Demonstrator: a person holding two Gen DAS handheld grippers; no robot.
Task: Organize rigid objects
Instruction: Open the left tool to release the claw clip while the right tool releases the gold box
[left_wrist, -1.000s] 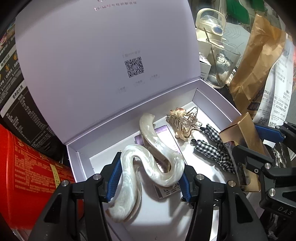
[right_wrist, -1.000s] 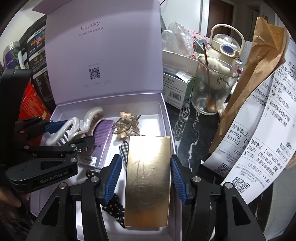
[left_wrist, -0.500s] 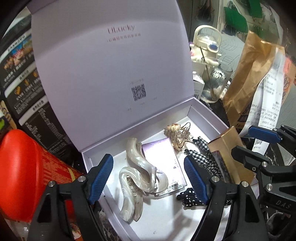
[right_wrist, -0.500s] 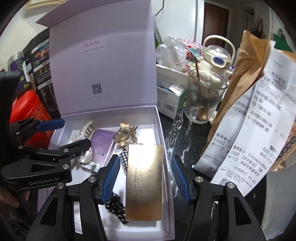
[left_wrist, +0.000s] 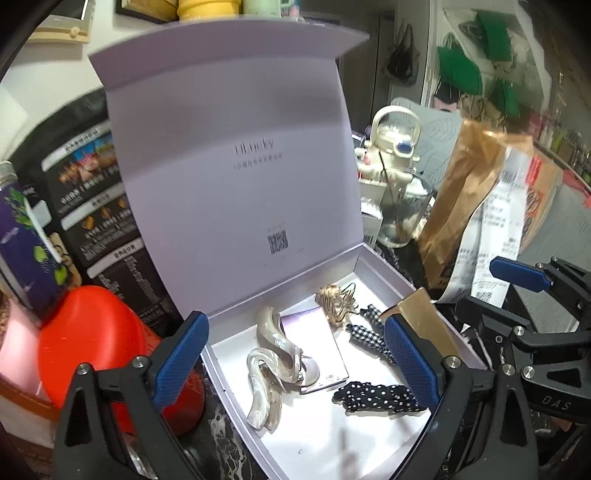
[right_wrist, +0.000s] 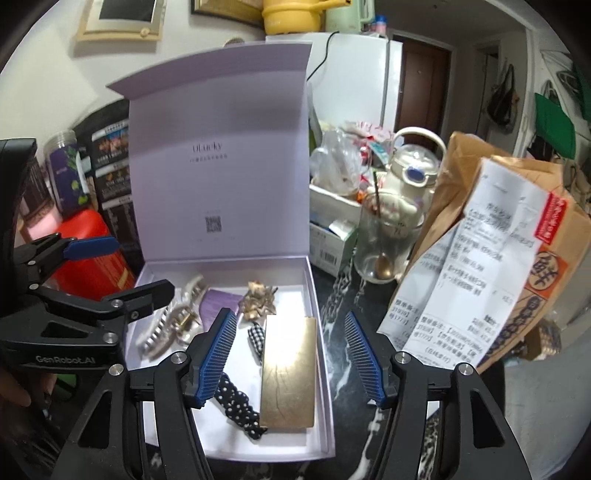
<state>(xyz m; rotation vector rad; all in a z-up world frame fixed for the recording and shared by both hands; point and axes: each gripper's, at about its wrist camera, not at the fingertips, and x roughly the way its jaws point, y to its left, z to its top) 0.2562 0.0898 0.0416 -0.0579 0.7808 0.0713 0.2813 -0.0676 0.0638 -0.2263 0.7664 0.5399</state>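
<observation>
Both hands had lifted away from the lilac box (right_wrist: 320, 332) since the earlier frames, each leaving its item inside. The left gripper (left_wrist: 295, 365) had just been opening; its fingers stood wide and empty above the pearly hair claw (left_wrist: 275, 373), which lay at the box's left side partly on a purple card (left_wrist: 317, 328). The right gripper (right_wrist: 291, 354) had also just been opening, at a middling spread, with nothing pressed between its fingers; the gold case (right_wrist: 289, 373) lay flat against the box's right wall, over a dotted hair tie (right_wrist: 236, 402). Judging from here, the upright lid (right_wrist: 221, 155) was the risk: a careless pass by either hand could knock it shut or shove the box across the crowded tabletop (right_wrist: 343, 295) into the glass cup (right_wrist: 384, 243).
</observation>
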